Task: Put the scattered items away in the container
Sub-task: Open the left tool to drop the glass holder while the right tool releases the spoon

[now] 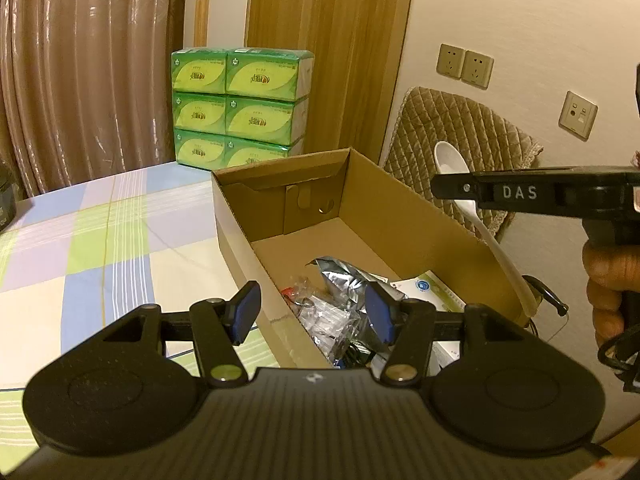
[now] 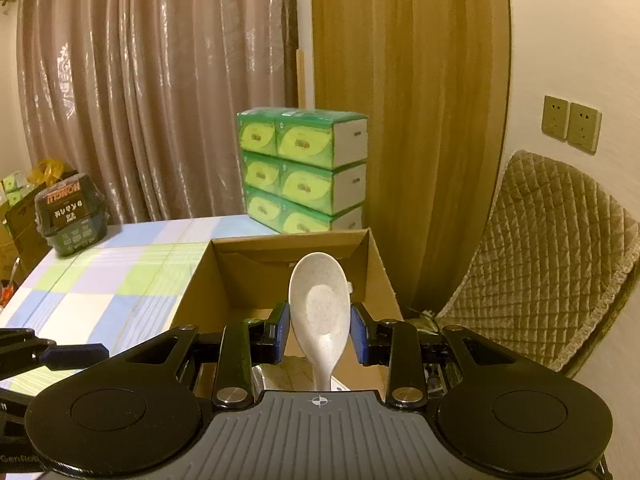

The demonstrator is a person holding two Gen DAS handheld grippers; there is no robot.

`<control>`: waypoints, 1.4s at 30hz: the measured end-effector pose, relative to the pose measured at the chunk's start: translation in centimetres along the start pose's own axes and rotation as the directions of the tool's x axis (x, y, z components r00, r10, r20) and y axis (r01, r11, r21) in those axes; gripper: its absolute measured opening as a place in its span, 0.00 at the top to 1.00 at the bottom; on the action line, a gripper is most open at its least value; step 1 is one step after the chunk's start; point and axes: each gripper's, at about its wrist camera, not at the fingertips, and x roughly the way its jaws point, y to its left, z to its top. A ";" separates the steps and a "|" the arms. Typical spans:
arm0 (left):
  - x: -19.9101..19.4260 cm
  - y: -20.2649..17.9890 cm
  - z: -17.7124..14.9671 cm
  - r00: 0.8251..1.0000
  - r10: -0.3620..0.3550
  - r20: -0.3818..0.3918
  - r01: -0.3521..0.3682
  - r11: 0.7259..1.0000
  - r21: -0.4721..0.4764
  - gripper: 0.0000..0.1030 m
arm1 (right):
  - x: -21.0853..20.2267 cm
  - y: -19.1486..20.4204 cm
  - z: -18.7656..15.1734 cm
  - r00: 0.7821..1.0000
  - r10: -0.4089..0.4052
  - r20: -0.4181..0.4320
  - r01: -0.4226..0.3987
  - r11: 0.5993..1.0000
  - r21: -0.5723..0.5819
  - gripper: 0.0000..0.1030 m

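Spoon (image 2: 320,312), pinched by the right gripper (image 2: 319,334) at lower centre, should drop only once over the box (image 2: 384,280); left gripper (image 1: 312,316) gapes empty.

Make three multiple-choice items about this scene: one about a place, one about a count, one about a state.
1. Where is the crinkled silver foil pouch?
A. inside the brown cardboard box
B. on the checked tablecloth
C. on the chair

2. How many green tissue packs face the camera?
A. four
B. six
C. nine

3. What is the state of the left gripper?
A. shut on a pouch
B. shut on a spoon
C. open, holding nothing

Answers:
1 A, the pouch lies on the box floor.
2 B, two columns of three rows.
3 C, its jaws stand apart over the box; the white speckled spoon is with the right gripper.
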 end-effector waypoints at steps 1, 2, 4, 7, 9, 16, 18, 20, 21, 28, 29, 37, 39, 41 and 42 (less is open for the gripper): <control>0.0 0.0 0.0 1.000 0.000 -0.001 0.000 1.000 -0.002 0.49 | 0.1 0.0 0.1 1.000 0.001 -0.001 -0.001 1.000 0.001 0.72; 0.0 0.1 -0.1 1.000 0.000 -0.002 0.000 1.000 -0.005 0.49 | 0.3 0.1 0.1 1.000 0.003 -0.001 -0.003 1.000 0.001 0.72; 0.1 0.2 -0.2 1.000 -0.002 -0.004 0.002 1.000 -0.011 0.49 | 0.5 0.2 0.2 1.000 0.005 -0.001 -0.005 1.000 0.000 0.72; 0.2 0.3 -0.5 1.000 -0.002 -0.007 0.002 1.000 -0.015 0.49 | 0.9 0.5 0.3 1.000 0.020 0.005 -0.020 1.000 -0.023 0.68; 0.2 0.3 -0.6 1.000 -0.003 -0.009 0.003 1.000 -0.019 0.47 | 1.0 0.7 0.3 1.000 0.010 0.018 -0.010 0.999 -0.038 0.27; 0.1 0.6 -0.6 1.000 0.001 -0.009 -0.001 1.000 -0.023 0.34 | 0.2 0.1 0.0 0.999 0.002 0.042 -0.002 1.000 -0.006 0.19; 0.0 0.6 -0.6 1.000 0.005 -0.010 -0.006 1.000 -0.023 0.33 | -0.2 -0.1 -0.2 0.999 -0.005 0.043 0.005 1.000 0.006 0.19; -0.2 0.6 -0.7 1.000 0.009 -0.008 -0.009 1.000 -0.024 0.28 | -0.6 -0.3 -0.3 0.999 -0.010 0.041 0.010 1.000 0.016 0.19; -0.4 0.5 -0.8 1.000 0.011 -0.006 -0.011 1.000 -0.024 0.27 | -0.9 -0.4 -0.4 0.999 -0.012 0.041 0.011 1.000 0.022 0.19; -1.7 0.1 -1.1 1.000 0.018 0.008 -0.018 0.999 -0.032 0.15 | -4.3 -1.9 -1.7 0.998 -0.044 0.047 0.039 0.994 0.098 0.09; -2.0 0.0 -1.2 1.000 0.022 0.015 -0.022 0.999 -0.031 0.10 | -4.9 -2.1 -2.0 0.998 -0.049 0.045 0.044 0.994 0.104 0.07; -5.0 -1.0 -2.6 0.998 0.048 0.035 -0.046 0.998 -0.036 0.01 | -9.5 -2.2 -4.9 0.998 -0.063 0.016 0.060 0.990 0.129 0.02; -5.8 -1.3 -3.1 0.998 0.052 0.034 -0.051 0.998 -0.044 0.01 | -10.6 -1.9 -5.7 0.998 -0.057 0.005 0.056 0.990 0.130 0.02; -6.7 -1.6 -3.7 0.998 0.054 0.029 -0.052 0.997 -0.056 0.01 | -11.6 -1.6 -6.3 0.999 -0.054 -0.004 0.054 0.990 0.130 0.02; -7.1 -1.8 -3.9 0.998 0.053 0.025 -0.051 0.997 -0.061 0.01 | -12.1 -1.5 -6.7 0.999 -0.052 -0.008 0.053 0.990 0.130 0.02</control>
